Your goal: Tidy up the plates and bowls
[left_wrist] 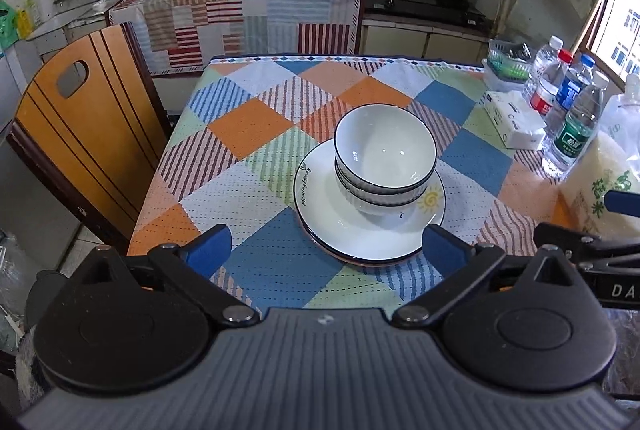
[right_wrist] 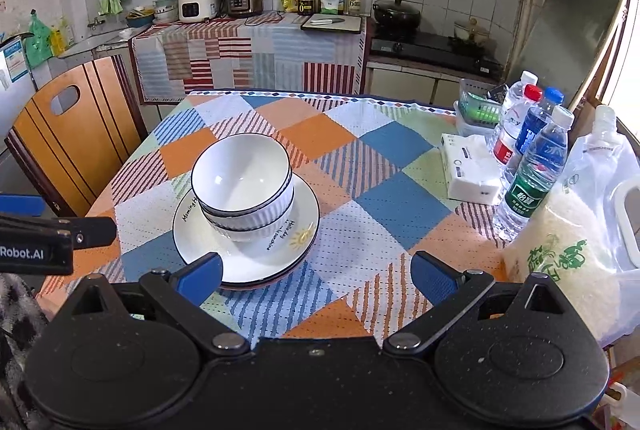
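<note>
Bright daylight enters through the overexposed window at right. Both views are sharp. Fisheye distortion bends the edges.

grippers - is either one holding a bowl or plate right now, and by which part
Nothing is held. The left gripper and right gripper are both open, short of the stacked bowls and plates.

You see two white ribbed ceramic bowls with dark rims, a white round plate with yellow sun motif, an orange-blue-green checked striped bench cloth, and blue claw pads.
</note>
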The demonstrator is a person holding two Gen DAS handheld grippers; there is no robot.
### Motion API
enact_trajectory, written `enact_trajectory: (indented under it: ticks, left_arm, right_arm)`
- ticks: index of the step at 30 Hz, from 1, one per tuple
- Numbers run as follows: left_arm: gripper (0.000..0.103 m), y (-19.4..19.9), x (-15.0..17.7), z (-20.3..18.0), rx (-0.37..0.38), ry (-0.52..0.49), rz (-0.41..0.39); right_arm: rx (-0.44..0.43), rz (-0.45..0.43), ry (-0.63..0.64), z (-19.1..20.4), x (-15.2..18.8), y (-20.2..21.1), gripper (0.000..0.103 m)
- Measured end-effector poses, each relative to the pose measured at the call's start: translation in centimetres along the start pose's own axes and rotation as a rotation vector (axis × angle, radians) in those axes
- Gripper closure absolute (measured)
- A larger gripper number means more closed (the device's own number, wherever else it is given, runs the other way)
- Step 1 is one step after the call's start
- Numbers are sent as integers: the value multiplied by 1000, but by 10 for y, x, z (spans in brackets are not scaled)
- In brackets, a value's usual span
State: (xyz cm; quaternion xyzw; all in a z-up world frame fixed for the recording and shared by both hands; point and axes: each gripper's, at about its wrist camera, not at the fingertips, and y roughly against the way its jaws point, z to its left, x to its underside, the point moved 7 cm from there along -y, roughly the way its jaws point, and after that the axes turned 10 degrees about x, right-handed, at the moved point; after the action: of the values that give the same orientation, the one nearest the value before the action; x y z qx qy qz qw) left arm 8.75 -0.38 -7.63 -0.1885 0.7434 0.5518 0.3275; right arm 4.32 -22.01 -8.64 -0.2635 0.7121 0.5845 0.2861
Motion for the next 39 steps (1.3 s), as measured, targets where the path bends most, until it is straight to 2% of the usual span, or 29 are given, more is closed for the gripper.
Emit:
enact_trajectory:
  ticks: [8, 16, 23, 39]
  left_arm:
    - [0, 7, 3, 3, -38, 19, -33]
    - [0, 11, 8, -8, -61, -50, -55]
    - [0, 8, 13, -15, -56, -67, -34]
    - [0, 7, 15, -8, -64, -18, -34]
  right_arm:
    - [5, -4, -16, 1, 6, 7, 1]
    - [15, 2, -35, -3, 9, 8, 1]
    - [8, 11, -38, -4, 12, 6, 1]
    - [1, 26, -37, -1, 16, 3, 1]
